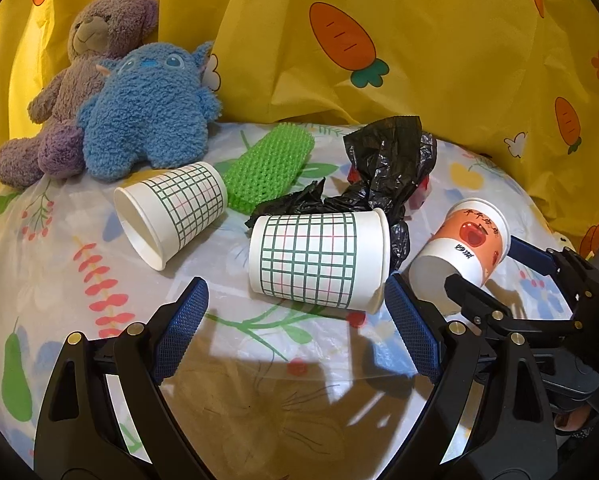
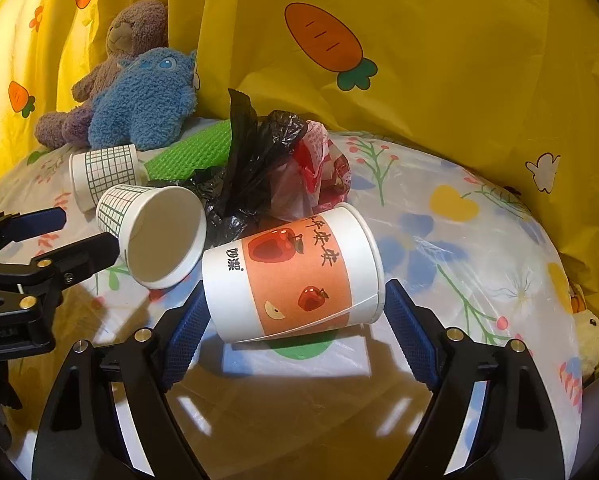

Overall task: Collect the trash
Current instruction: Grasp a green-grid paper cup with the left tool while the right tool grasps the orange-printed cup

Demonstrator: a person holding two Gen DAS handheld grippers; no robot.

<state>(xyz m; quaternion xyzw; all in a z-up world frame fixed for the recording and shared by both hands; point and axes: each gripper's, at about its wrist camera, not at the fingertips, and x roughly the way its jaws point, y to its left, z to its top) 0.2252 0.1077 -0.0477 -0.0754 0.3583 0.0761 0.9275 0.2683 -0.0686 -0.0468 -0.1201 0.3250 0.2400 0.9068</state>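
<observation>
Left gripper (image 1: 295, 312) spread wide before a toppled grid cup (image 1: 319, 258) | right gripper (image 2: 295, 312) wide around the apple cup (image 2: 291, 276), its pads not yet gripping | risk: thin paper walls crush or roll away.

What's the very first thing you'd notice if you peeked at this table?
Probably the fluffy blue monster toy leaning on a purple teddy bear at the back left, against the yellow carrot curtain. Then the tipped-over paper cups: an apple cup between the open right gripper fingers, and a checked cup before the open left gripper.
</observation>
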